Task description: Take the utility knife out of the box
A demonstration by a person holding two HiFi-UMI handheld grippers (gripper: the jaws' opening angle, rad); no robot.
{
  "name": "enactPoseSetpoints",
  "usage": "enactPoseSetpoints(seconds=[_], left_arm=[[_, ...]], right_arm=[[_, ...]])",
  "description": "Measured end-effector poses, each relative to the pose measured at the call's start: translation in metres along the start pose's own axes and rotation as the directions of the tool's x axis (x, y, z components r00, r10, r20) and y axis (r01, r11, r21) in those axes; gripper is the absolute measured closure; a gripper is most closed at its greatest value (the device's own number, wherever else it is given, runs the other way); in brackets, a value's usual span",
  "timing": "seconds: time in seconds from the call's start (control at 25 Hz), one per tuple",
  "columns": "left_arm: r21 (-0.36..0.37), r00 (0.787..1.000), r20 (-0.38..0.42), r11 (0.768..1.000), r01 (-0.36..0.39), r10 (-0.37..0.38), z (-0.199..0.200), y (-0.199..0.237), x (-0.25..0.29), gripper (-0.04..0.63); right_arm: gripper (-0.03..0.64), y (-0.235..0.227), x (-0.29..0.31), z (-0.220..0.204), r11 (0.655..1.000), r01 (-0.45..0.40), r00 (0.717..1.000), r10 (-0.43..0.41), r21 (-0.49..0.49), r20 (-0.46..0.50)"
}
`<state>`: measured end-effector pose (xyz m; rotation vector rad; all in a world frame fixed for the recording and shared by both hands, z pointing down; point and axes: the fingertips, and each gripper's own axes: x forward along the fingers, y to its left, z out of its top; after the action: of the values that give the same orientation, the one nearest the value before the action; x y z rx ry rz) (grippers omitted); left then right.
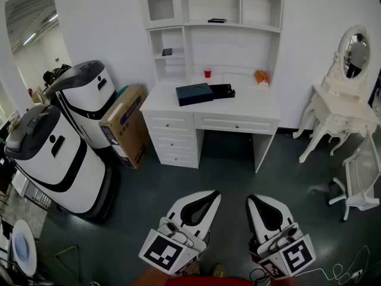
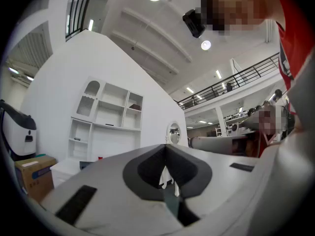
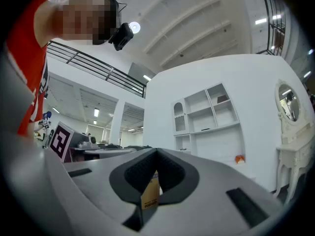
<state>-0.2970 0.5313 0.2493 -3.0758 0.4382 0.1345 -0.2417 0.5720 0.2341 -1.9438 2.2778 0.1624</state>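
Utility knife: not visible, judged to lie inside the dark box on the white desk, well ahead | box long axis: across the desk | left gripper, right gripper: both closed, empty; left slightly nearer | approach: open floor, desk front edge unobstructed

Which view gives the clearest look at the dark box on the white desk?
The head view: the dark box lies whole on the white desk, seen from above. The left gripper view catches only what looks like a sliver of it, low at left; the right gripper view doesn't show it.
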Motion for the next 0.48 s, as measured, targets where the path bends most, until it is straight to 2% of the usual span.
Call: enactPoseSetpoints(seconds=[0.24, 0.4, 0.48], left_arm=[[-0.005, 1.0, -0.003, 1.0, -0.003, 0.003, -0.0025, 0.0018, -0.0019, 0.588], [0.042, 0.998, 0.064, 0.999, -0.017, 0.014, 0.0041, 0.0065, 0.0005, 0.588], [0.046, 0.998, 0.065, 0.999, -0.023, 0.02, 0.0028, 0.008, 0.0013, 0.588]], right_arm=[[0.621, 0.0027, 0.0013, -0.0032, 1.0, -0.006, 1.0, 0.006, -0.002, -0.003], [0.621, -0.0003, 0.0013, -0.0035, 1.0, -0.004, 1.0, 0.004, 0.002, -0.006], [0.621, -0.0017, 0.0011, -0.0034, 1.0, -0.005, 1.0, 0.005, 0.004, -0.002]])
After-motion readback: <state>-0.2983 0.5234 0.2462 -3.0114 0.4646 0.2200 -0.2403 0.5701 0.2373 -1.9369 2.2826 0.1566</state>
